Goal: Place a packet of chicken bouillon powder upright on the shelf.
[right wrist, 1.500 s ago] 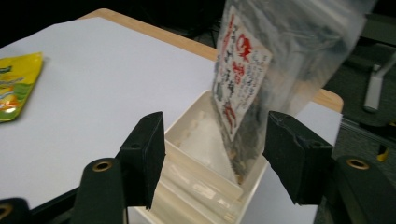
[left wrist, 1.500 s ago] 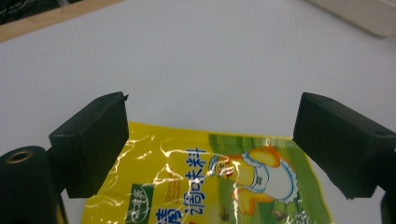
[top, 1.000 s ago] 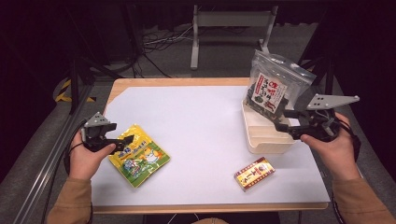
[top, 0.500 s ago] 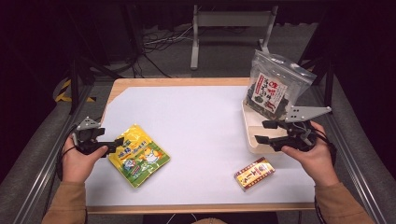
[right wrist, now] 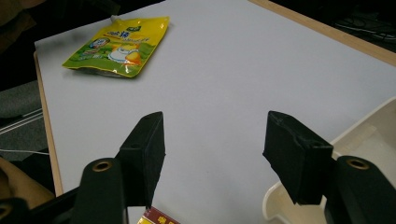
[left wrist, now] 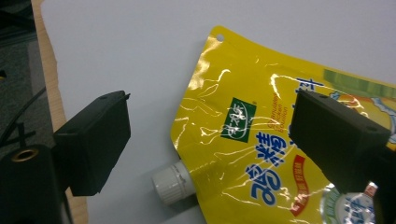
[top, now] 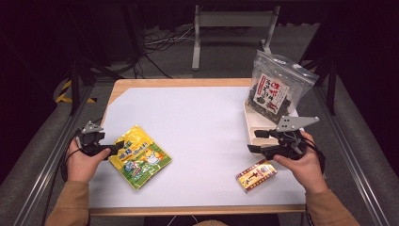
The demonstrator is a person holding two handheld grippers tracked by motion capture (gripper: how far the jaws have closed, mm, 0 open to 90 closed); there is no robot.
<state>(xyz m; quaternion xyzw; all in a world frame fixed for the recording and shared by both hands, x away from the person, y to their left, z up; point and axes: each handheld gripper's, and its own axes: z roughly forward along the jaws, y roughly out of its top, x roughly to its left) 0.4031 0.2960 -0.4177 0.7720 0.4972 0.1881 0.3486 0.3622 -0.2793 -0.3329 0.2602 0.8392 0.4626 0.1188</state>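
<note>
Yellow pouch (top: pixel 139 156) flat on surface (top: pixel 197 122), near-left | long axis diagonal, white cap (left wrist: pixel 172 183) toward left tongs (top: pixel 114 145) | blue Chinese lettering, green logo | left tongs open astride cap corner | right tongs (top: pixel 255 141) open, empty

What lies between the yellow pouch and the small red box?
Nothing: in the high view only bare white table lies between the yellow pouch and the red box.

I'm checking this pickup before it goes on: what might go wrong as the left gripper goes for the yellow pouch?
1. The left gripper stands open over the yellow pouch near its white cap; the glossy film may slip or crumple in the jaws.
2. The pouch lies flat on the table, so a jaw may scrape the surface instead of getting under it.
3. The open right gripper hangs close to the small box and tray and might knock them.
</note>
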